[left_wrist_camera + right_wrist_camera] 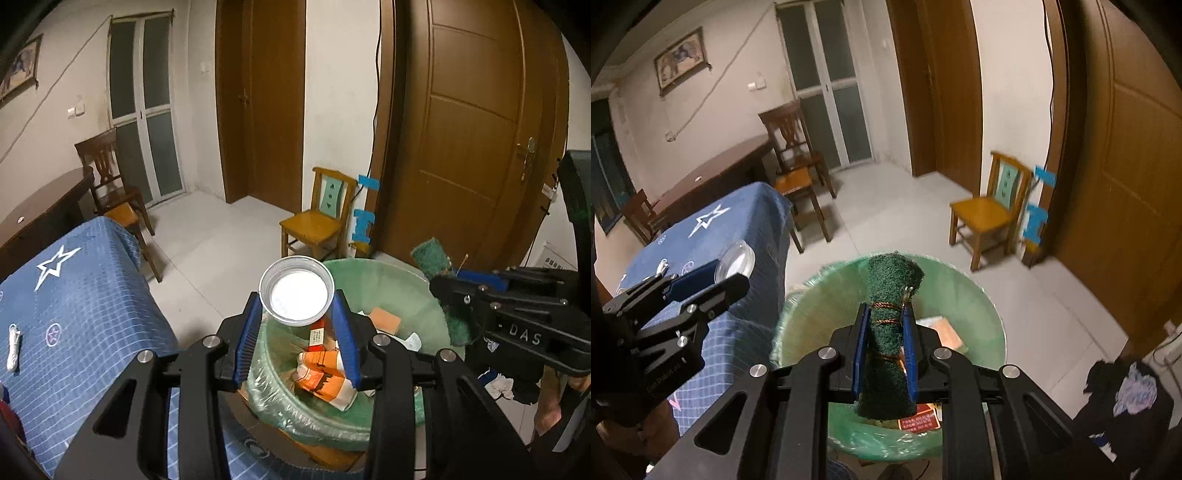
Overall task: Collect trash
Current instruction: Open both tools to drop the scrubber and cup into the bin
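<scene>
Fingers (245, 328) pinching clear cup (296, 290), right gripper (885, 317) clasping scouring pad (888, 299), over bin (993, 314)

Bin (369, 273) right of table (92, 295), chair (317, 218) behind.

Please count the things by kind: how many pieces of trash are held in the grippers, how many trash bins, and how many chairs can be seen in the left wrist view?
Held trash: 2, the plastic cup and the green scouring pad
Trash bins: 1, the green-lined bin
Chairs: 3
Total: 6
</scene>
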Tool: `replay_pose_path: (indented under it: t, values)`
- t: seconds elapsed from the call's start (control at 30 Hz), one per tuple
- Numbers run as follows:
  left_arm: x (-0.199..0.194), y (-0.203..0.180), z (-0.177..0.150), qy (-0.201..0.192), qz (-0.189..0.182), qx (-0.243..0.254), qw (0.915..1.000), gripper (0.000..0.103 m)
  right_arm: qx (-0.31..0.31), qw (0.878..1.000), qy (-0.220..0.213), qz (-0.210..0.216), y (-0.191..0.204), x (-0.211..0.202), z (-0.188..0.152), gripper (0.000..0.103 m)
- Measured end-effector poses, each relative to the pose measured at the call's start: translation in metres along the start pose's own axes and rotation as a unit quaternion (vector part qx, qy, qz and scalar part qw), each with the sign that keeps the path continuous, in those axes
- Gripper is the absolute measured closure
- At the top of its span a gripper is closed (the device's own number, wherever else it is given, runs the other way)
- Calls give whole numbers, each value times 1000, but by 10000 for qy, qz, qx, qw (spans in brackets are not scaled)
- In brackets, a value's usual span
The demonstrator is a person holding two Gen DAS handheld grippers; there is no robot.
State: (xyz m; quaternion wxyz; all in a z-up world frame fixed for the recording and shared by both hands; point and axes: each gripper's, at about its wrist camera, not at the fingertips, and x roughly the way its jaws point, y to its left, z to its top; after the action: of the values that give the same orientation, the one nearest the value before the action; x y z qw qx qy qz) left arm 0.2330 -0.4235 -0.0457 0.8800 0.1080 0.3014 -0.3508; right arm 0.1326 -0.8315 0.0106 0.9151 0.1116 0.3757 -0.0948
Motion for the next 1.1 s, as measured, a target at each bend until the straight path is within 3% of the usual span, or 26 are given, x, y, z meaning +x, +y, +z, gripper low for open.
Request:
replay_pose_path:
  t: [0.33, 0.93, 1.0, 1.03, 1.07, 1.1]
  values:
    - [46, -18, 1, 542, -129, 37, 9984, 66, 105, 9994, 321, -84, 11, 38, -14, 85]
    - [62, -28, 0, 648, -99, 54, 9978, 65, 119, 9994, 312, -96, 16, 41, -16, 85]
    - [63, -27, -1, 684, -123, 33, 9976, 61, 144, 9994, 297, -75, 14, 40, -14, 77]
    - [63, -27, -1, 691, -106, 26, 9975, 53, 170, 9994, 283, -52, 13, 41, -14, 70]
    - [63, -26, -1, 687, -83, 24, 9976, 45, 211, 9995, 249, -31, 11, 41, -14, 57]
    - [64, -25, -2, 681, -60, 24, 9977, 43, 240, 9995, 208, -19, 9, 40, -13, 52]
